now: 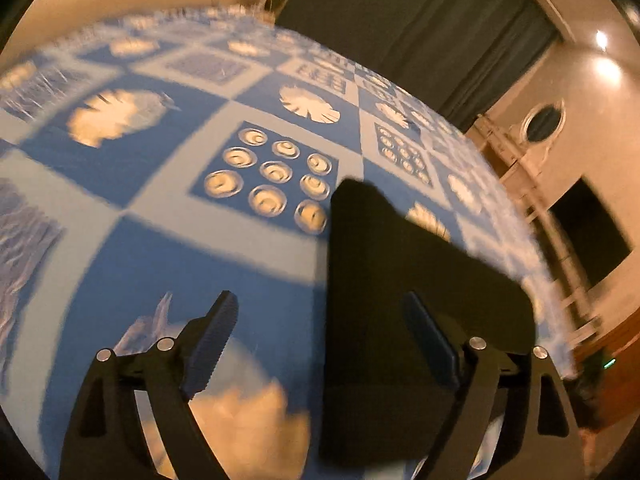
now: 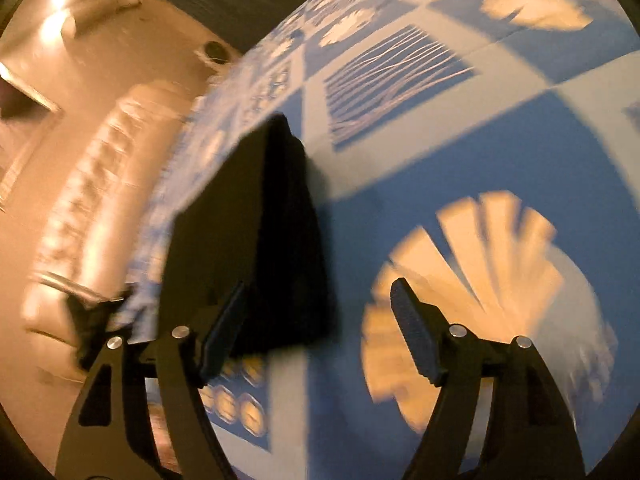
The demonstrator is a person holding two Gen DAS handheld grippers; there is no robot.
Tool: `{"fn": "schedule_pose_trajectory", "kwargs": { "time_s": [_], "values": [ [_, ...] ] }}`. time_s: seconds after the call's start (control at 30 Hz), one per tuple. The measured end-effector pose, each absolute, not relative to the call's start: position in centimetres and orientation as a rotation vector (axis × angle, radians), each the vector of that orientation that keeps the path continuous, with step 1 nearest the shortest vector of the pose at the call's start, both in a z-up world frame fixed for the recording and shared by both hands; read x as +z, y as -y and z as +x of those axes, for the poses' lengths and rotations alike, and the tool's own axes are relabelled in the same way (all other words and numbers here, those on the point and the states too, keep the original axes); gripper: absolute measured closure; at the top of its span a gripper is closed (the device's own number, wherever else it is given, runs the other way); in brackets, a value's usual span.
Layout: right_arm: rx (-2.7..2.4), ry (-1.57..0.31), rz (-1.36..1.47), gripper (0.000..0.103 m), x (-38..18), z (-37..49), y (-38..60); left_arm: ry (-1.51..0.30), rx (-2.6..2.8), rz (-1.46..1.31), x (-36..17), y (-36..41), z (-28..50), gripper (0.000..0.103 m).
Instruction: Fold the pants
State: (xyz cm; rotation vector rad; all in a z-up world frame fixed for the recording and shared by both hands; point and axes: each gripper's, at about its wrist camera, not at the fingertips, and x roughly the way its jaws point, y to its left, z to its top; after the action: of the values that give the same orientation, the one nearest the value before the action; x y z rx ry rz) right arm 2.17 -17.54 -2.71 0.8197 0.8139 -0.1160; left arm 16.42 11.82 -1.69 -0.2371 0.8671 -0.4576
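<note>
Folded pants (image 1: pixel 420 300) on the patterned cloth (image 1: pixel 160 184), near its edge, sofa (image 2: pixel 92 200) beyond.

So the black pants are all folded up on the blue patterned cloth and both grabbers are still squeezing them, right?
Not quite. The black pants do lie folded on the blue patterned cloth, but neither grabber squeezes them. The left wrist view shows the left gripper open, and the right wrist view shows the right gripper open too, pads pressing nothing.

Both claws — left (image 1: pixel 320 344) (right (image 2: pixel 316 328)) — gape empty.
</note>
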Motion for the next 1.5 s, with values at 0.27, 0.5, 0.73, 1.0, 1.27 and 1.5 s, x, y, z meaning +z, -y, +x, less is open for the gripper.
{"fn": "schedule_pose_trajectory", "kwargs": {
  "time_s": [0.27,0.5,0.73,1.0,1.27,1.5],
  "values": [
    [-0.269,-0.798,0.512,0.023,-0.6,-4.1,9.2,-0.816,-0.447,-0.027,-1.2,-9.9,6.1,0.018],
    [-0.287,-0.797,0.407,0.023,0.8,-5.5,5.3,-0.811,-0.423,-0.025,-2.1,-9.7,4.0,0.018],
    [-0.309,-0.799,0.369,0.023,1.1,-5.4,4.4,-0.804,-0.417,0.017,-2.5,-8.8,2.7,0.018],
    [-0.315,-0.795,0.351,0.023,1.4,-5.3,3.8,-0.789,-0.413,0.014,-2.4,-8.8,2.6,0.018],
    [-0.319,-0.789,0.335,0.022,1.8,-5.4,3.4,-0.813,-0.387,-0.015,-2.9,-9.4,3.0,0.018],
    [-0.319,-0.790,0.329,0.022,2.0,-5.4,3.3,-0.835,-0.373,-0.038,-3.3,-9.8,3.3,0.018]
  ]
}}
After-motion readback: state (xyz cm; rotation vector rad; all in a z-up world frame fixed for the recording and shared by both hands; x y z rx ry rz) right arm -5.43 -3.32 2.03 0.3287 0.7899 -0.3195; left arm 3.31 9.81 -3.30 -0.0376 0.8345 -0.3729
